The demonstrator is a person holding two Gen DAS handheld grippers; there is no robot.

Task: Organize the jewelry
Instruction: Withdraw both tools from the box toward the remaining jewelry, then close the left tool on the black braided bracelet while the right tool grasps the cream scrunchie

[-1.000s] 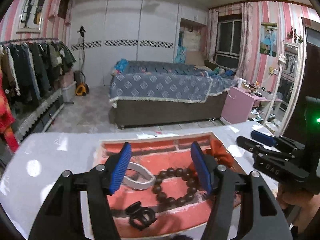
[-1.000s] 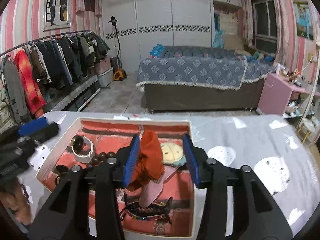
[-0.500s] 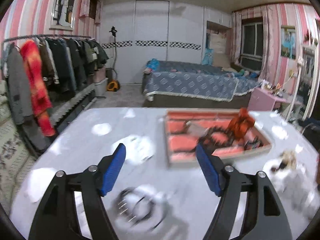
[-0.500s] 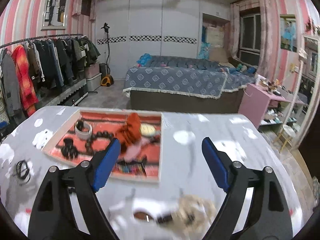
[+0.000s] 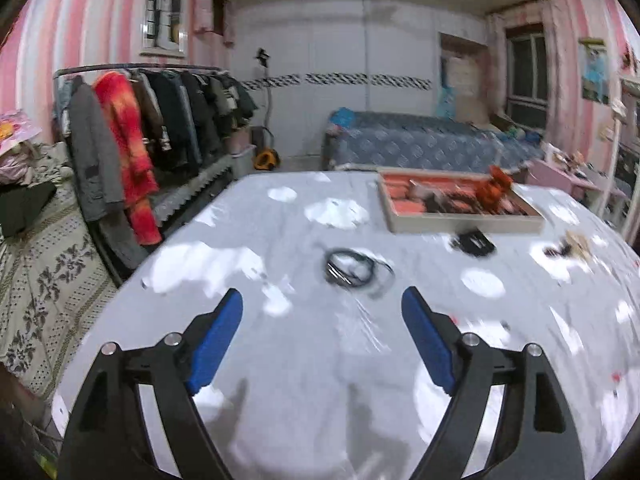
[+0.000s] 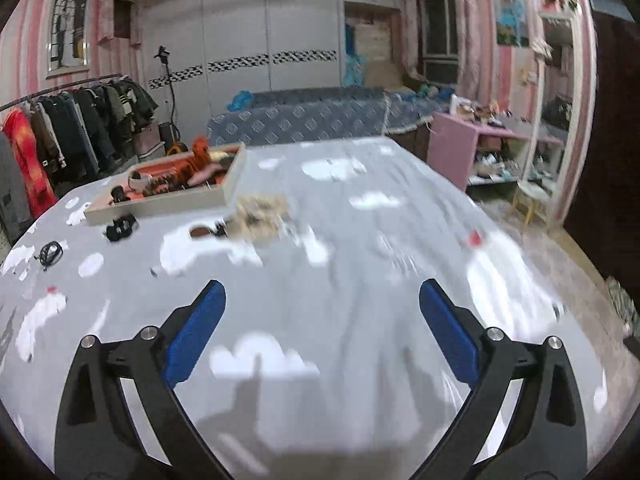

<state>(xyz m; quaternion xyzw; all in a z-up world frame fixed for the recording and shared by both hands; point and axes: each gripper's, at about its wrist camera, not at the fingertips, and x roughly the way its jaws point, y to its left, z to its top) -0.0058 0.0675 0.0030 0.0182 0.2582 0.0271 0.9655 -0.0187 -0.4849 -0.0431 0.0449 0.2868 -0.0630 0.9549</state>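
A shallow tray [image 5: 460, 224] with a red lining stands at the far side of the grey table and holds jewelry and an orange scrunchie [image 5: 494, 186]. It also shows in the right wrist view [image 6: 160, 202]. A black coiled bracelet [image 5: 352, 268] lies on the table ahead of my left gripper [image 5: 322, 340], which is open and empty. A black hair clip [image 5: 474, 242] lies by the tray's near edge. A beige fuzzy hair piece [image 6: 256, 214] lies ahead and left of my right gripper [image 6: 322, 324], which is open and empty.
The table [image 6: 360, 280] has a grey cloth with white cloud marks. A clothes rack [image 5: 140, 140] stands to the left, a bed [image 5: 420, 148] behind, a pink cabinet [image 6: 468, 152] to the right.
Both grippers have pulled back from the tray toward the near side of the table. The orange scrunchie once between the right fingers now lies in the tray. The views are blurred by motion.
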